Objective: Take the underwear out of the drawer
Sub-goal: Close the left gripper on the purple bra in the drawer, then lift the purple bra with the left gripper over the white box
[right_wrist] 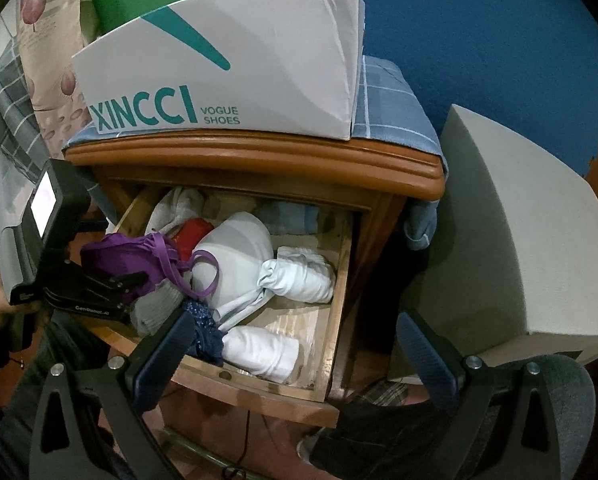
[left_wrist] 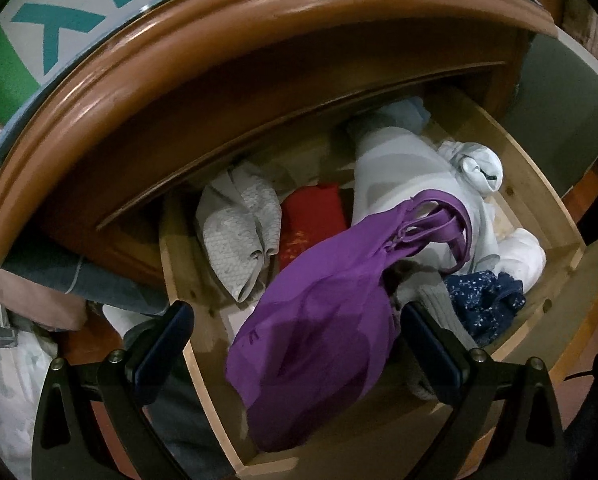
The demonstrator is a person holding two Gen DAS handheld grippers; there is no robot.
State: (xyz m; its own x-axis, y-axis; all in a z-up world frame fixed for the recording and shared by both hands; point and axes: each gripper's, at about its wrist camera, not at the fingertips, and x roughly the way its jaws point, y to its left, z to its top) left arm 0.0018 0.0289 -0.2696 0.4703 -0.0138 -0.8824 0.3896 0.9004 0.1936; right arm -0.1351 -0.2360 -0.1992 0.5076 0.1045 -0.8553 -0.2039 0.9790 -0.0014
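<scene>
Meanwhile, left gripper (left_wrist: 295, 344) over purple underwear (left_wrist: 319, 344).

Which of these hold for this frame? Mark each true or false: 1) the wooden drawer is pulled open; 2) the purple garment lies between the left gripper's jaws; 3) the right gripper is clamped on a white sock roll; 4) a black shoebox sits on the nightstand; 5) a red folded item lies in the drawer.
1) The wooden drawer is pulled open: true.
2) The purple garment lies between the jaws of the left gripper: true; the jaws stand wide apart on either side.
3) False. The right gripper is open and holds nothing, near the drawer's front.
4) False. The shoebox on the wooden nightstand is white with teal lettering.
5) A red folded item lies in the drawer: true.
</scene>
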